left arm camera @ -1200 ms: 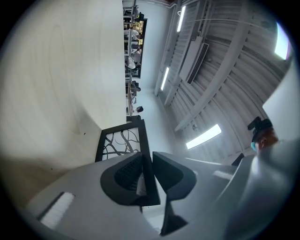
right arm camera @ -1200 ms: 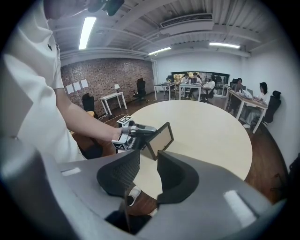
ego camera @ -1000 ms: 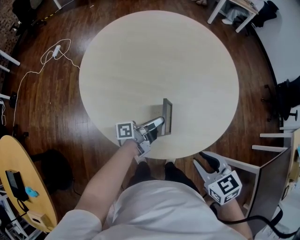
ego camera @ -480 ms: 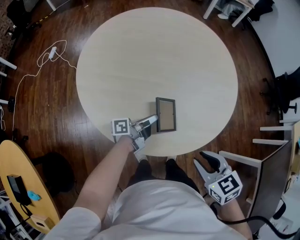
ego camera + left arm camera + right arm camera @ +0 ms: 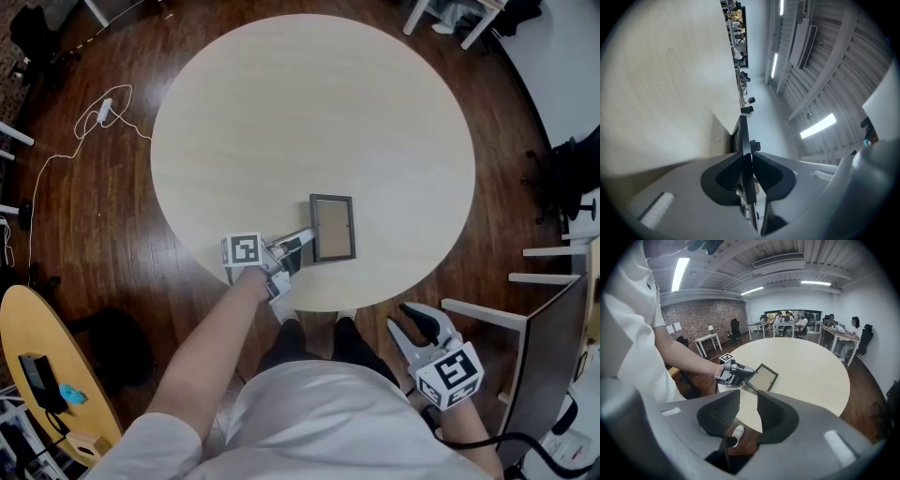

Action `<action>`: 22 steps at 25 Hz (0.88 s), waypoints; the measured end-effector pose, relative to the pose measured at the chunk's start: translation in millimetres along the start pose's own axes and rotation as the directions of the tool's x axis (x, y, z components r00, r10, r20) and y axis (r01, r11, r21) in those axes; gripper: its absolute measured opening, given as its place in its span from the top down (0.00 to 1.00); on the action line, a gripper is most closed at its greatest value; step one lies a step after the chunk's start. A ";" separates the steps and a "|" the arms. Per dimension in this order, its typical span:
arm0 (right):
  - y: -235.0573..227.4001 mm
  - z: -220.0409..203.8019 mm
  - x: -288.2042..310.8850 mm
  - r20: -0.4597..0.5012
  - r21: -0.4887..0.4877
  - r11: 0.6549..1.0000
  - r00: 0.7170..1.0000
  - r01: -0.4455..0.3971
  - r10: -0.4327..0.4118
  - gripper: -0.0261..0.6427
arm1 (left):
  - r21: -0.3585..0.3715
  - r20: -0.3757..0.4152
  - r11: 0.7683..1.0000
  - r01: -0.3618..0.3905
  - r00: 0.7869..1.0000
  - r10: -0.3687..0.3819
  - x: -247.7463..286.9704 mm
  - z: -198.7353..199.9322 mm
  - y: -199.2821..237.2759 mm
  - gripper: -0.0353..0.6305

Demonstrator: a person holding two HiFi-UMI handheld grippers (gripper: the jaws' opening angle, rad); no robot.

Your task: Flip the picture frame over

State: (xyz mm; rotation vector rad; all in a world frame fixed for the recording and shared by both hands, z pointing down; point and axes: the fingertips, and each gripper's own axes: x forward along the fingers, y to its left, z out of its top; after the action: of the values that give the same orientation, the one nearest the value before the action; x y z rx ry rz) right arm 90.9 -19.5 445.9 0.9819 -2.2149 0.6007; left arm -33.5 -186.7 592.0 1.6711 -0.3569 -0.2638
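Nearest me, the right tool (image 5: 410, 328) hangs off the edge by my body, well apart from the work. Its jaws are parted with nothing between them. Further out, the left tool (image 5: 300, 243) is clamped tight on the near-left rim of the picture frame (image 5: 332, 228), with the thin dark edge pinched between its pads. The frame lies flat on the round tabletop (image 5: 309, 112), close to the near rim, with a pale panel facing up inside a dark border. I cannot tell whether that is the front or the back. If the turn is yet to be made, I judge the bite should sit deep enough on that narrow rim not to slip. I would then raise this edge, pivot the frame on its far long side, which stays on the tabletop, and lower it gently instead of dropping it. If the frame is already the right way up, I only need to open the jaws and back straight out without dragging it. By count: one frame, two tools, one tabletop.
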 end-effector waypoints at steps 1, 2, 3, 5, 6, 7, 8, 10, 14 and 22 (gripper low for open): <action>0.2 -0.4 -0.1 0.002 0.000 1.000 1.000 -0.001 0.001 0.78 | 0.000 0.002 1.000 -0.015 1.000 0.015 -0.1 0.4 1.7 0.85; 0.0 -0.8 -0.5 0.004 0.001 1.000 1.000 -0.003 0.003 0.78 | 0.000 0.007 0.999 -0.035 0.999 0.035 -0.5 0.9 3.6 0.85; -0.7 -0.8 -1.0 0.008 0.003 1.000 1.000 -0.003 0.003 0.78 | 0.000 0.013 0.998 -0.057 0.998 0.057 -0.9 1.3 5.7 0.85; -3.6 -0.4 -2.5 0.018 0.008 1.000 1.000 -0.002 0.002 0.78 | 0.002 0.016 0.995 -0.102 0.995 0.102 -1.4 1.7 9.9 0.85; -5.2 -0.3 -3.4 0.022 0.009 1.000 1.000 -0.002 0.001 0.78 | 0.000 0.016 0.992 -0.123 0.992 0.123 -1.7 1.6 11.8 0.85; -6.5 -0.5 -4.3 0.025 0.011 1.000 1.000 -0.001 0.001 0.78 | -0.004 0.016 0.990 -0.143 0.990 0.143 -2.3 1.6 13.8 0.85; -7.9 -0.9 -5.1 0.028 0.011 1.000 1.000 -0.001 0.001 0.78 | -0.008 0.018 0.986 -0.164 0.986 0.164 -3.1 2.0 15.9 0.85; -10.8 -2.1 -6.1 0.035 0.015 1.000 0.999 -0.002 0.001 0.78 | -0.016 0.026 0.978 -0.209 0.978 0.209 -4.8 4.2 21.3 0.85; -17.3 -4.8 -9.4 0.050 0.028 1.000 0.999 -0.009 0.008 0.78 | -0.019 0.021 0.959 -0.281 0.959 0.282 -7.0 7.0 29.9 0.85; -36.2 -10.8 -20.6 0.095 0.054 0.998 0.995 -0.015 0.010 0.78 | 0.056 0.036 0.876 -0.479 0.878 0.477 -16.1 10.1 45.1 0.89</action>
State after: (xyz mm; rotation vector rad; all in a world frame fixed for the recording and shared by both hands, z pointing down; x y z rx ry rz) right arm 133.5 -25.2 444.2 1.0447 -2.2997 0.6358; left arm -55.7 -194.7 634.8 1.5848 -0.7870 0.1032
